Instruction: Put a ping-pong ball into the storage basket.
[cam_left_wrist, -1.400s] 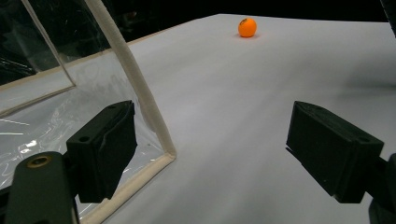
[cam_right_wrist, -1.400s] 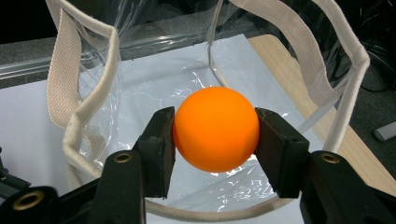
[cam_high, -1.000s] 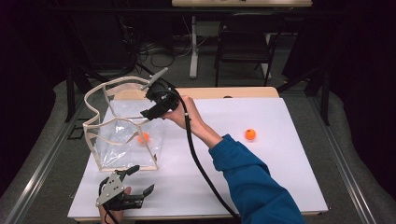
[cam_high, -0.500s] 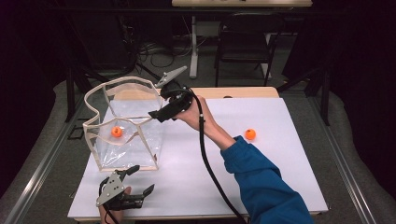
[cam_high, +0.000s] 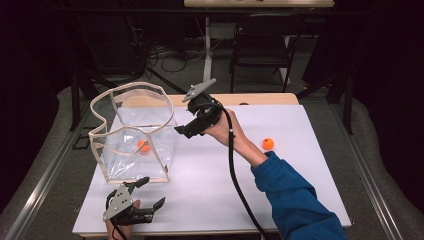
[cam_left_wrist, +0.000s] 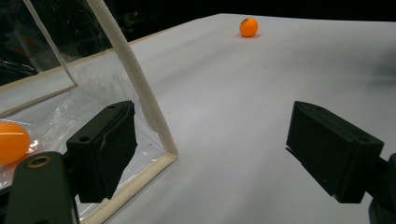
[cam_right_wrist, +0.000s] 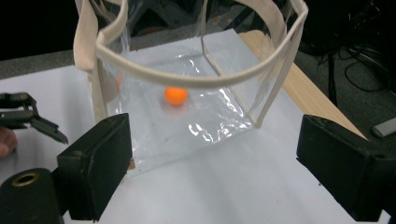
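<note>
Counter (cam_high: 300, 190) covered in white, seen from above. Near its left side stands a clear plastic bag (cam_high: 131, 131) with a cream fabric rim, its mouth open upward. One orange ball (cam_high: 143, 146) lies on the bag's floor. The right gripper (cam_high: 184, 131) hangs in the air just right of the bag's rim, above the counter; its jaws have just been opening and now stand wide apart with nothing between them. A second orange ball (cam_high: 268, 143) sits on the counter well to the right. The left gripper (cam_high: 150, 192) rests at the counter's near edge, just in front of the bag, jaws spread and empty.
</note>
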